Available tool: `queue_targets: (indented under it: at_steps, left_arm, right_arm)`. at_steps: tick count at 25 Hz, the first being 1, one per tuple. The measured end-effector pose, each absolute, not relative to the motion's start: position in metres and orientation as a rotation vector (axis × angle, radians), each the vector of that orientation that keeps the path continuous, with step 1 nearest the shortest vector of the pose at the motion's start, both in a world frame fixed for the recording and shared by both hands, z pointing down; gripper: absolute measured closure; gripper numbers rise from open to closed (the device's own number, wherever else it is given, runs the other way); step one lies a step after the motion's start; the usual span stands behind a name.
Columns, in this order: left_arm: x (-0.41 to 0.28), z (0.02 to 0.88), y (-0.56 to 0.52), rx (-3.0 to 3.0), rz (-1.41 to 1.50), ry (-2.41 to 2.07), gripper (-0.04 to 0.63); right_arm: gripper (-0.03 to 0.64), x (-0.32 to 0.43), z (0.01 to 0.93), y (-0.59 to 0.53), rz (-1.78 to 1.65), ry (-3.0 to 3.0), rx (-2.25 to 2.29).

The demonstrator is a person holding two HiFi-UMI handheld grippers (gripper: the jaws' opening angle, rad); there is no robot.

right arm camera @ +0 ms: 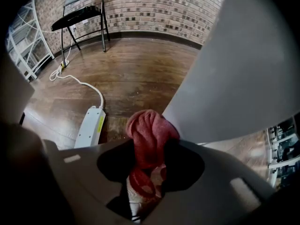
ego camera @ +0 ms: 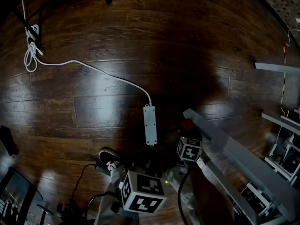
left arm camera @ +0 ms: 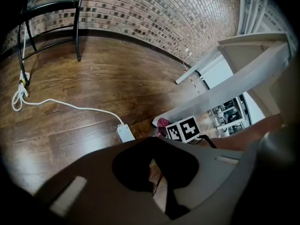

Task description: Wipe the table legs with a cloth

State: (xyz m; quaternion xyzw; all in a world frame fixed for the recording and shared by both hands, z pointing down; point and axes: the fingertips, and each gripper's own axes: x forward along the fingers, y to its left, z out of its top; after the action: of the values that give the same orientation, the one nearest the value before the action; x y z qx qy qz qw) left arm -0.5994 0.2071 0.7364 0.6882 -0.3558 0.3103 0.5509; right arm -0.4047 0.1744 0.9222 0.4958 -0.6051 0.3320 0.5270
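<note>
— Low on the table leg, by its floor end: the right gripper pinches the red cloth, and the wad touches the grey face. Left side?
— Left gripper is well clear of the leg, fingers pressed together, nothing between.
— Progress?
— Judged partial. One leg is under contact, at its lower end. Wiped extent is unreadable, and the other legs presumably remain.

The right gripper clamps a bunched red cloth, whose top touches the grey table leg just ahead and to its right. Ahead-left, a white power strip lies on the wood floor.
</note>
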Motion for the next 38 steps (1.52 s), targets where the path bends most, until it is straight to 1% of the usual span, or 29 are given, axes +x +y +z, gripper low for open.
queue_targets:
  at_steps: [24,31,38]
  left_arm:
    - [-0.588,0.730,0.188,1.757,0.803,-0.756,0.594]
    - [-0.586,0.730,0.188,1.767,0.809,-0.740,0.594]
    - [-0.584,0.730,0.187,1.782,0.820,-0.729,0.594]
  right_arm:
    - [0.472,-0.412,0.967,0.167,0.833,-1.423,1.223]
    - [0.472,-0.418,0.968,0.155,1.068,-1.367,1.447]
    - [0.472,-0.421,0.965,0.137,1.480,-1.284,1.838]
